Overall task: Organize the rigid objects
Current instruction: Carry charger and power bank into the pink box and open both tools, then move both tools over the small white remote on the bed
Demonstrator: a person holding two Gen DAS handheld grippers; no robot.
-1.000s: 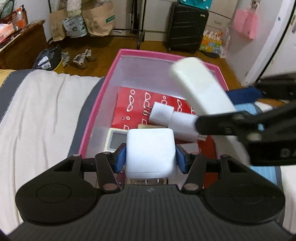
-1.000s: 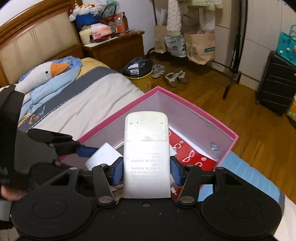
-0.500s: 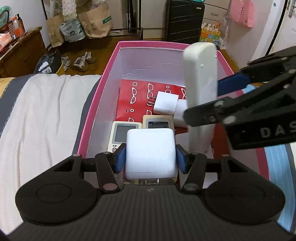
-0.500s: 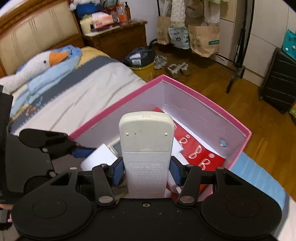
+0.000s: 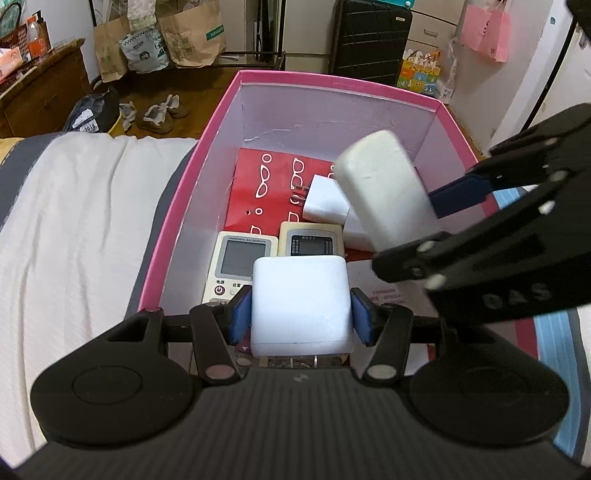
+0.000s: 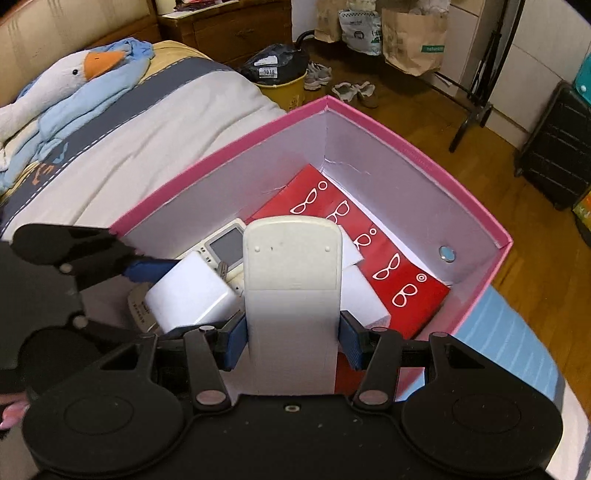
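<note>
My left gripper [image 5: 301, 319] is shut on a white square charger [image 5: 301, 304], held over the near end of the pink box [image 5: 332, 79]; it also shows in the right wrist view [image 6: 190, 295]. My right gripper [image 6: 291, 339] is shut on a white remote [image 6: 291, 295], back side up, tilted down into the box [image 6: 406, 147]; the remote also shows in the left wrist view [image 5: 386, 192]. In the box lie two remotes with screens [image 5: 240, 262] [image 5: 310, 242], white chargers [image 5: 327, 203] and a red card with glasses print [image 5: 273, 184].
The box sits on a bed with a white and grey cover [image 5: 74, 229]. A goose plush [image 6: 66, 81] lies on the bed at the left. The wooden floor beyond holds shoes [image 5: 159, 114], paper bags [image 5: 192, 33] and a black suitcase [image 5: 369, 37].
My right gripper has swung the white remote from upright to tilted and lowered it deeper into the box. My left gripper has moved forward over the box with the charger.
</note>
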